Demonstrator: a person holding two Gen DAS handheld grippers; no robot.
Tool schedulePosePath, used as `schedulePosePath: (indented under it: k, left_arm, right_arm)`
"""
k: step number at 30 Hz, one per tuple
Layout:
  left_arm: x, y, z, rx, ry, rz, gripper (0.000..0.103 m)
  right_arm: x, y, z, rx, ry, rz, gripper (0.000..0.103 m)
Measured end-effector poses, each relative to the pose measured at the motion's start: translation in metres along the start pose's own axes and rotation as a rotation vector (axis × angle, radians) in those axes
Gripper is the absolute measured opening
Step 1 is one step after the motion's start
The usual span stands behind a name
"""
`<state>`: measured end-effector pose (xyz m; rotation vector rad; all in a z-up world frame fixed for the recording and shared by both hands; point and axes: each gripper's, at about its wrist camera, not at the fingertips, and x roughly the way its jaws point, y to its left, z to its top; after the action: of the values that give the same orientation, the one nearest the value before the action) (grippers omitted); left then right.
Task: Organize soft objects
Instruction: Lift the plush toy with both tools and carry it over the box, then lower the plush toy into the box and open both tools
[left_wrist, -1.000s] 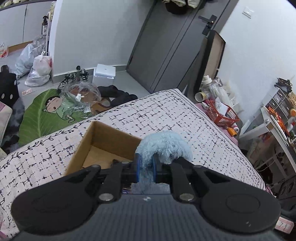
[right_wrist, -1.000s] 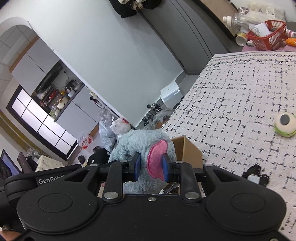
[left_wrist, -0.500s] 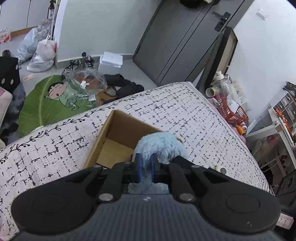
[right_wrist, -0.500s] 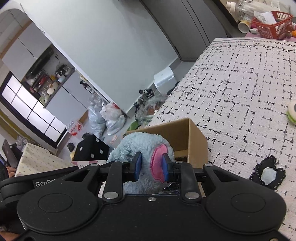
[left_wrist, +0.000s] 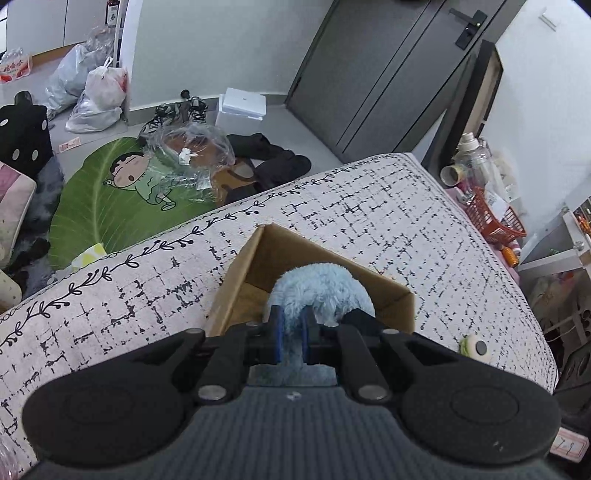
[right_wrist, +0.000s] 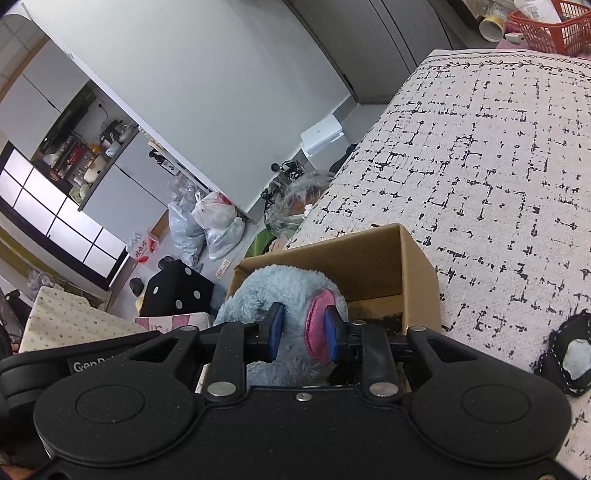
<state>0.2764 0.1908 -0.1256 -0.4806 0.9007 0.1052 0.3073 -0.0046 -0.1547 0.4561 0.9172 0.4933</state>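
Observation:
A light blue plush toy (left_wrist: 317, 288) with a pink ear (right_wrist: 317, 328) is held by both grippers over an open cardboard box (left_wrist: 258, 273) on the patterned bed cover (left_wrist: 369, 206). My left gripper (left_wrist: 291, 334) is shut on a blue fuzzy part of the toy. My right gripper (right_wrist: 303, 332) is shut on the toy (right_wrist: 280, 291) at the pink ear, at the box (right_wrist: 369, 266)'s near side. The toy's lower body is hidden behind the grippers.
A small green and white round toy (left_wrist: 474, 347) lies on the bed right of the box. A black and white soft piece (right_wrist: 569, 362) lies on the cover at the right. Bags, a green mat (left_wrist: 107, 206) and clutter cover the floor beyond the bed edge.
Both grippers have carried the plush toy forward and down toward the box. The box now looms larger and the toy sits lower at its opening.

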Motion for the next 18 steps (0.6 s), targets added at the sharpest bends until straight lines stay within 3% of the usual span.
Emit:
schedulePosePath:
  k: [18]
  left_arm:
    - [0.023, -0.008, 0.012, -0.009, 0.06, 0.097, 0.013]
  right_arm:
    - [-0.004, -0.006, 0.003, 0.021, 0.004, -0.065, 0.037]
